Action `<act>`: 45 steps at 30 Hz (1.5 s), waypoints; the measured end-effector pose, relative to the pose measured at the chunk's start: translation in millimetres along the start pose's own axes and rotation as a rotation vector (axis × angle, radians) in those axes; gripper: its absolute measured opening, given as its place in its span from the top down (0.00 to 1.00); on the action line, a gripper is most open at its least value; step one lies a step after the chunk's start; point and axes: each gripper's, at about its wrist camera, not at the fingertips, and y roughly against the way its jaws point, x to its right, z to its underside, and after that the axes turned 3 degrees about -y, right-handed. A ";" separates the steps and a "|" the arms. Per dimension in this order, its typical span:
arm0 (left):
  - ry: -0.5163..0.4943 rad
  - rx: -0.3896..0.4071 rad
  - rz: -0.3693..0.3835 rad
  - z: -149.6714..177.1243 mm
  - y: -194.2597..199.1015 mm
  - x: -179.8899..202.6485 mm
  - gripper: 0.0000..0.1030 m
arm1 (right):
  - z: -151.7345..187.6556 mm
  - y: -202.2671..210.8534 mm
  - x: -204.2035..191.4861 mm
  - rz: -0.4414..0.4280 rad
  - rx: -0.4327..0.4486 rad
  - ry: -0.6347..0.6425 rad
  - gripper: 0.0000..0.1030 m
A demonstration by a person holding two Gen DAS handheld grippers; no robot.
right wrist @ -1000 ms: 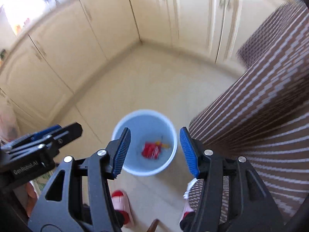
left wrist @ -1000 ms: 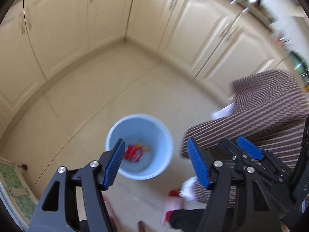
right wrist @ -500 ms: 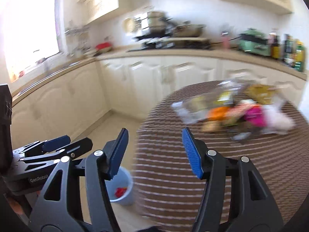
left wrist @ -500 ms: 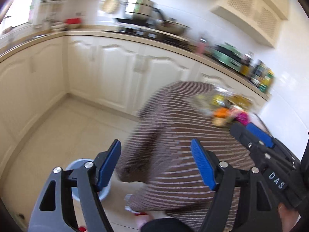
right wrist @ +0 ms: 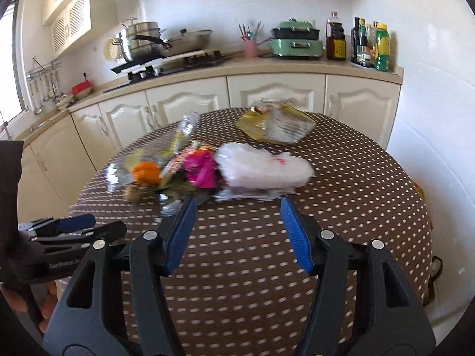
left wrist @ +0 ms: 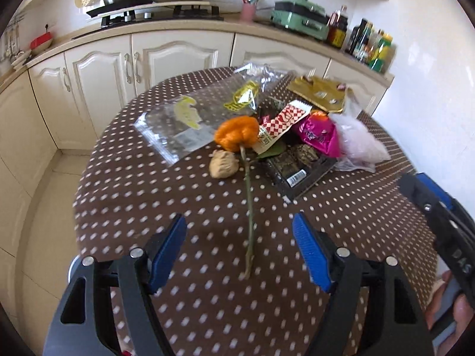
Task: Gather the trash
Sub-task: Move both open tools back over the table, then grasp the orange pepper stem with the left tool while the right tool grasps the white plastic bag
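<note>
A pile of trash lies on the round brown dotted table [left wrist: 148, 207]. It holds an orange flower [left wrist: 237, 132] with a long stem, a clear plastic bag [left wrist: 190, 118], a crumpled brown ball [left wrist: 223, 164], a red-checked wrapper [left wrist: 282, 121], a magenta wrapper [left wrist: 317, 132], a white plastic bag [right wrist: 261, 166], a black tray [left wrist: 299, 166] and a gold packet [left wrist: 320, 93]. My left gripper [left wrist: 237, 231] hovers over the stem's near end; its jaws are closing with nothing held. My right gripper [right wrist: 237, 207] is open and empty, short of the white bag.
Cream cabinets [right wrist: 184, 103] and a counter run behind the table, with a stove and pots [right wrist: 148, 41], a green appliance [right wrist: 297, 40] and bottles [right wrist: 368, 44]. A white wall [right wrist: 430, 118] stands to the right. A sliver of the pale blue bin [left wrist: 72, 267] shows below the table's left edge.
Both grippers have swung up from the blue bin on the floor to the tabletop. The trash pile has come into view ahead of them.
</note>
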 end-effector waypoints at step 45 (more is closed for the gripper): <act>0.094 0.345 0.176 15.5 132.5 -69.0 0.97 | -50.1 44.5 -93.2 -0.079 0.199 0.194 0.89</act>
